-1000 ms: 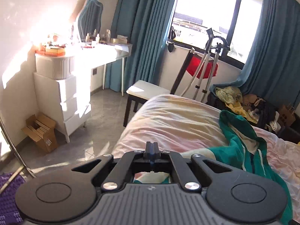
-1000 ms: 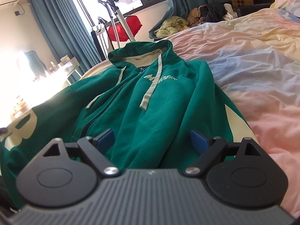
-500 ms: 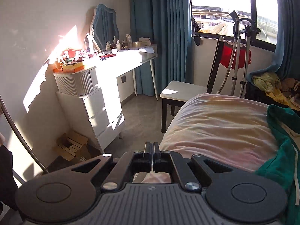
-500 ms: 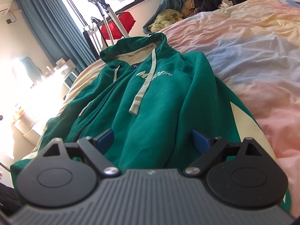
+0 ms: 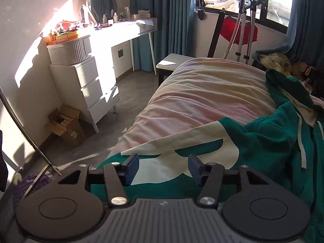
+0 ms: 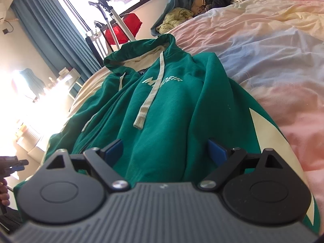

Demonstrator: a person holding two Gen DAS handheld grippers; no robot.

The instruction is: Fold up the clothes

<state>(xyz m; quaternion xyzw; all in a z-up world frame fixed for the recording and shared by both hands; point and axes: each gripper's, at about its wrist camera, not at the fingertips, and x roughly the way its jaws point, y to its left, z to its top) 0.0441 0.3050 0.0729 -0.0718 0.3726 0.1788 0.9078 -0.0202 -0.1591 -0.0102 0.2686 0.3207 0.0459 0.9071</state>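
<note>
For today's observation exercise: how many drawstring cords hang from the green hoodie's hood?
2. One cord runs down the chest, across the printed lettering; the other lies to its left beside the zip. Both show fully on the hoodie.

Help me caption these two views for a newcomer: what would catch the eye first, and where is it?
The green zip-up hoodie with cream drawstrings dominates, spread front-up across the pastel pink bedspread, hood toward the window. In the left wrist view the open left gripper hangs over its sleeve's big cream lettering; the open right gripper hovers at its hem. Sun glares on the white dressing table with drawers by the wall.
</note>
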